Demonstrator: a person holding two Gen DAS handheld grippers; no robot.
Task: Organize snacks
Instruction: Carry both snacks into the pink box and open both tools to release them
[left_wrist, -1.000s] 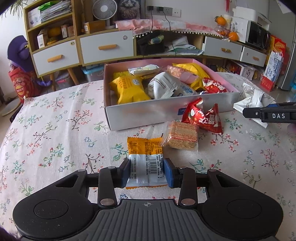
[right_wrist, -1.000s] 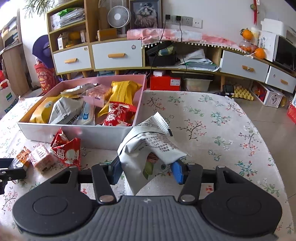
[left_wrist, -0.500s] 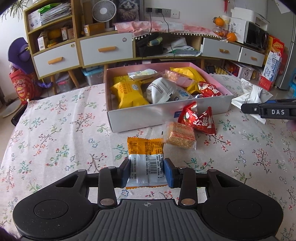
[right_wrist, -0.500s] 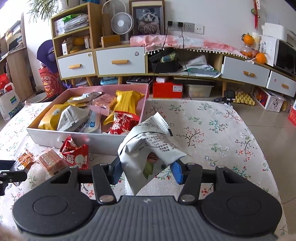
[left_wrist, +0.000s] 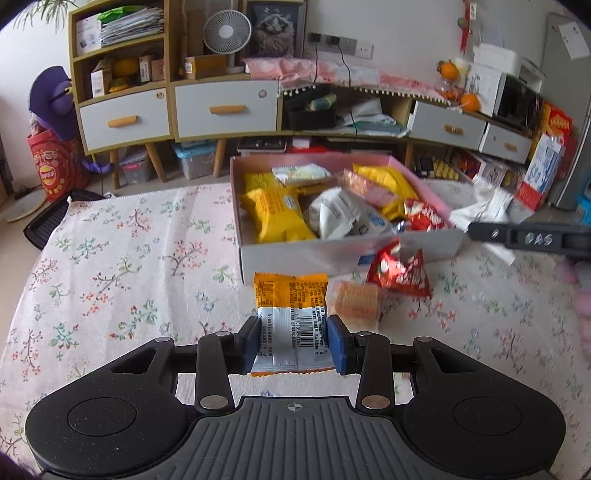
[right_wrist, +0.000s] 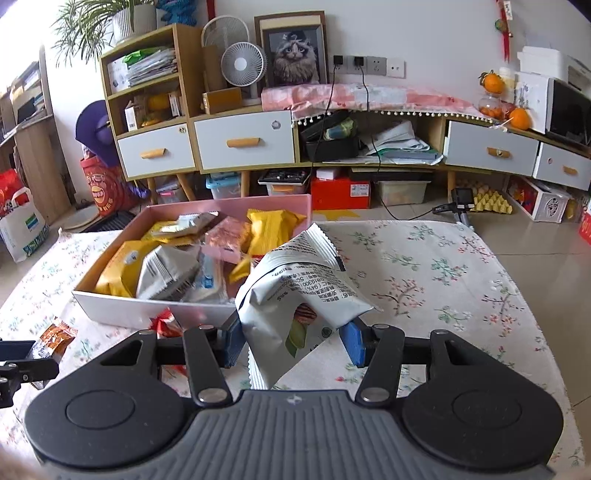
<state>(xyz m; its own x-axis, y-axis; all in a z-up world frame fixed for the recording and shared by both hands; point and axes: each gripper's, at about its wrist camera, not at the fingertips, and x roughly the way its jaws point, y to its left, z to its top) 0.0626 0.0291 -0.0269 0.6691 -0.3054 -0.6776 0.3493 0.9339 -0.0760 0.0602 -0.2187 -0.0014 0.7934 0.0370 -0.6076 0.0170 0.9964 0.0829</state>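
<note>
The left gripper (left_wrist: 293, 345) has its fingers clenched on an orange-and-white snack packet (left_wrist: 290, 314), held above the counter (left_wrist: 122, 258); the right gripper (right_wrist: 291, 341) grips a crumpled white snack bag (right_wrist: 295, 291). Both snacks look mid-carry, so next each needs moving over the pink box (left_wrist: 332, 254) and releasing among the packets inside.

i lifted the left gripper (left_wrist: 294, 343) and the orange-and-white packet (left_wrist: 291, 317) clamped in it — the floral tablecloth (left_wrist: 122, 258) dropped away and the pink box (left_wrist: 347, 251) sat lower and smaller in the left view. the right gripper (right_wrist: 293, 341) rose too, carrying its white pouch (right_wrist: 295, 295) closer over the box's near corner.
</note>
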